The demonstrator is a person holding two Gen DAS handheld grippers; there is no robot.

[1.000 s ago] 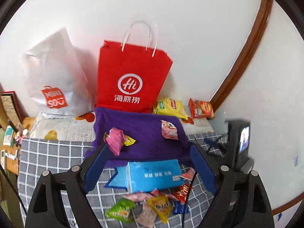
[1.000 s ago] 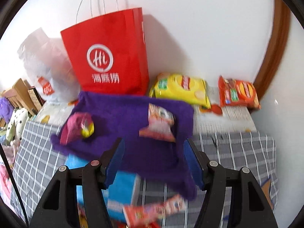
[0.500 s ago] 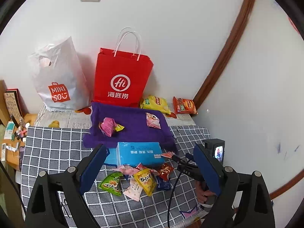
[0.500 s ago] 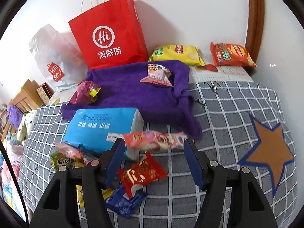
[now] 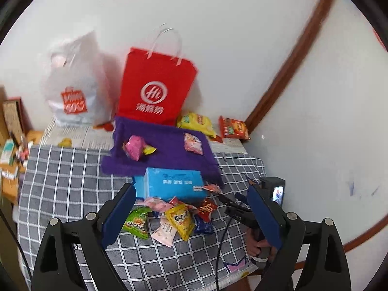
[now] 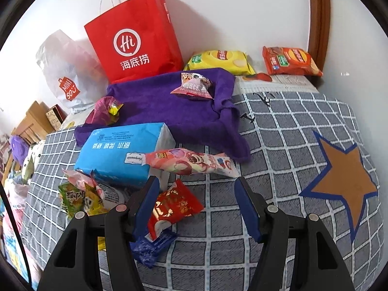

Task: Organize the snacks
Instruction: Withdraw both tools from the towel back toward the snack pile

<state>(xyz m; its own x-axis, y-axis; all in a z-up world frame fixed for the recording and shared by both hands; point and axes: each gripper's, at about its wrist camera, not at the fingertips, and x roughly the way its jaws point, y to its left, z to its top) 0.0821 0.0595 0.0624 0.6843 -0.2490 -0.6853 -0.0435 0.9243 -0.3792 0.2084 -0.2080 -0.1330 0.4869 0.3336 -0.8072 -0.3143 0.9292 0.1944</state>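
Two snack packets (image 6: 192, 86) lie on the purple towel (image 6: 169, 106) — most snacks (image 5: 169, 215) wait piled by the blue tissue pack (image 6: 121, 152). Left tool (image 5: 191, 208) and right tool (image 6: 196, 194) gape open, holding nothing.

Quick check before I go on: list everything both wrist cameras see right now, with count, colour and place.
paper bag: 1, red, upright against the wall
plastic bag: 1, white, left of the paper bag
towel: 1, purple, spread in front of the paper bag
snack packets on the towel: 2, one magenta at its left, one pink-white at its right
tissue pack: 1, blue, in front of the towel
long packet: 1, pink, leaning on the tissue pack
chip bags by the wall: 2, yellow, orange
loose snack pile: several, green, yellow, red, blue, pink, in front of the tissue pack
checked cloth: 1, grey
left gripper: open, empty
right gripper: open, over the red packet
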